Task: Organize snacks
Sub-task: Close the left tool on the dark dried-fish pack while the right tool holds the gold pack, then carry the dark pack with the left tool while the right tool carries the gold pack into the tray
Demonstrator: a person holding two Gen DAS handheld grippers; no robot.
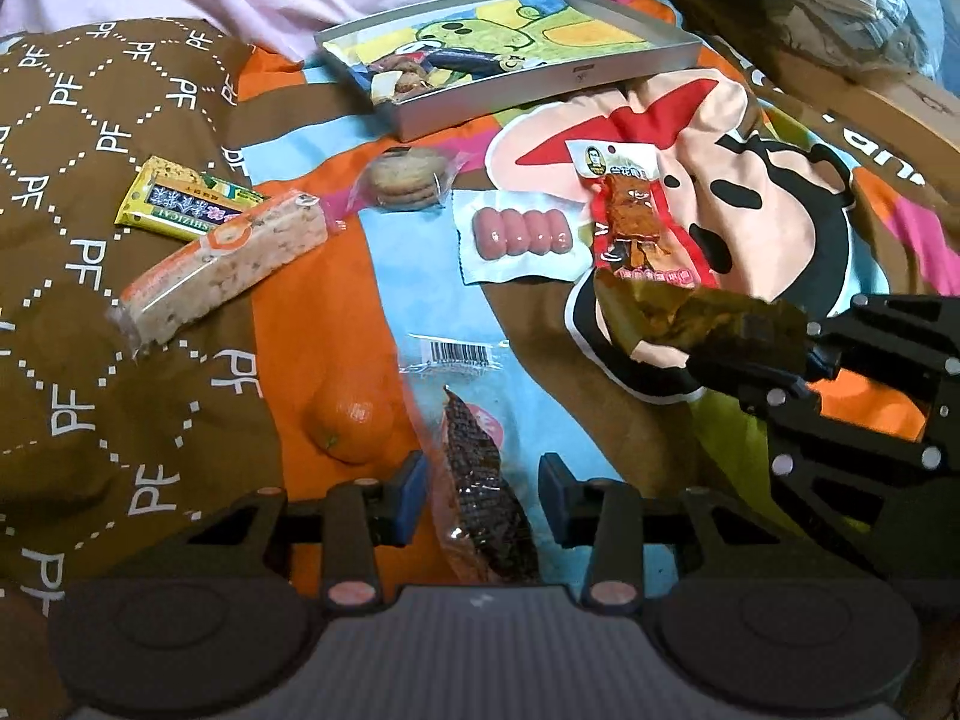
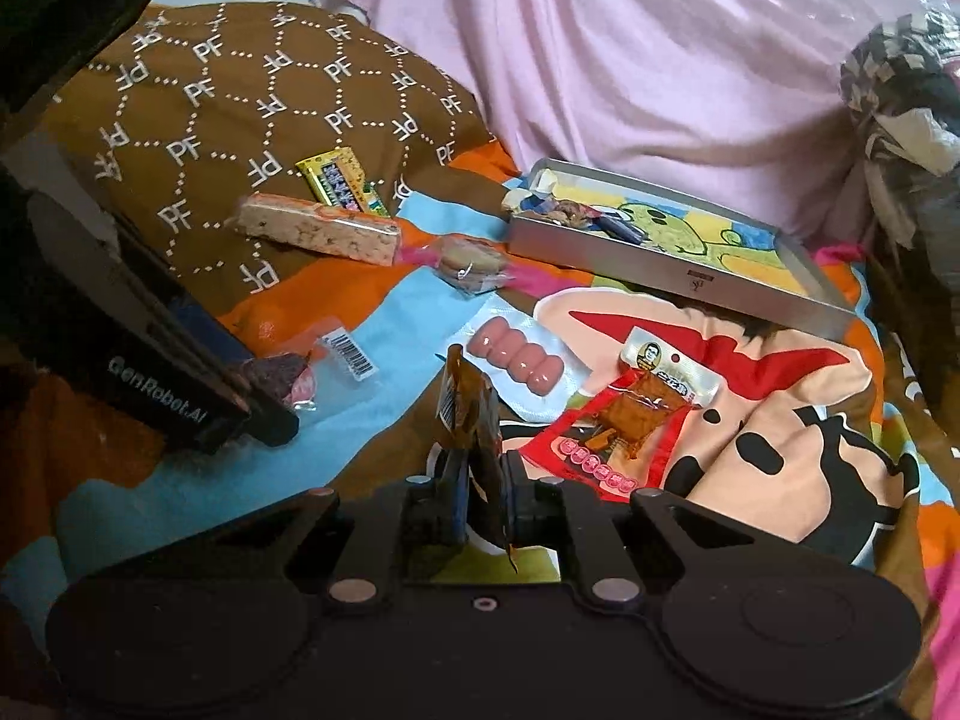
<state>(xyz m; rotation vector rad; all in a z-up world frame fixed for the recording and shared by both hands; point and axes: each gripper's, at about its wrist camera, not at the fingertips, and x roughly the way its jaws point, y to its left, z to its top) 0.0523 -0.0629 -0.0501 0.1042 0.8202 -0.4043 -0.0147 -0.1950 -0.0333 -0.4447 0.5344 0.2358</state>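
Note:
My left gripper [image 1: 483, 483] is low over the bedspread, its blue pads closed on the sides of a clear packet with a dark snack bar [image 1: 474, 462] and a barcode end. In the right wrist view the same gripper [image 2: 273, 399] grips that dark snack packet [image 2: 288, 369] at the left. My right gripper [image 2: 480, 471] is shut on a brown foil snack packet [image 2: 471, 408] that stands upright between its pads. It shows too as the right gripper [image 1: 810, 342] holding the brown packet [image 1: 690, 312]. A silver tray [image 1: 540, 93] [image 2: 690, 279] lies behind, with a few snacks in one corner.
Loose on the cartoon bedspread: a rice bar [image 1: 222, 264], a yellow-green packet [image 1: 180, 204], wrapped cookies [image 1: 408, 180], pink sausages [image 1: 519, 231], a red tofu packet [image 1: 636, 216] and an orange [image 1: 351, 420]. A brown pillow [image 1: 90, 120] rises on the left; pink cloth [image 2: 600, 60] lies behind.

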